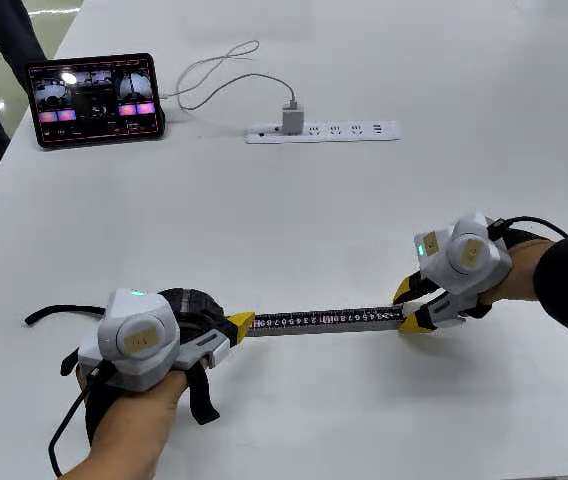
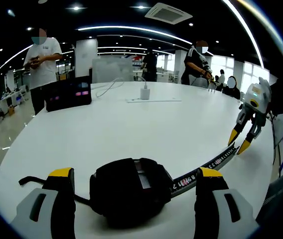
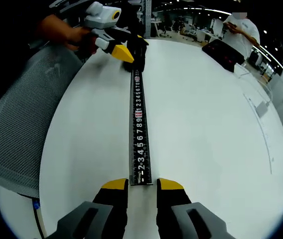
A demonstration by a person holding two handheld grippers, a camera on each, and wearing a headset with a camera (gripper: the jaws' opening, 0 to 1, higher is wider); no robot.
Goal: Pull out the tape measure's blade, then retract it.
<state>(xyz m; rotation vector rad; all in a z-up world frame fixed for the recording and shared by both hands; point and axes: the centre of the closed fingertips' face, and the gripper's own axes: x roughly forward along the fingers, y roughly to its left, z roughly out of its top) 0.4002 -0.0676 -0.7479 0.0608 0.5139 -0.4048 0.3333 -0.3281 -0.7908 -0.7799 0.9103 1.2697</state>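
Numerals 2 to 9 on blade [image 3: 140,144], stretched flat from tape measure [image 2: 130,191] between wide, untouching left gripper [image 2: 135,172] jaws to right gripper [image 3: 143,183], narrow jaws flanking tip, grip unclear

The right tool [image 3: 142,185] has its jaws nearly together at the end of the blade [image 3: 140,129]. The blade runs straight across the white tabletop [image 3: 206,139] to the black tape measure [image 3: 140,54] at the left tool [image 3: 131,47].

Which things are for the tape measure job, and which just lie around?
For the job: black tape measure case, its dark numbered blade, left gripper, right gripper.
Just lying around: black lit tablet, white power strip, white charger, white cable.
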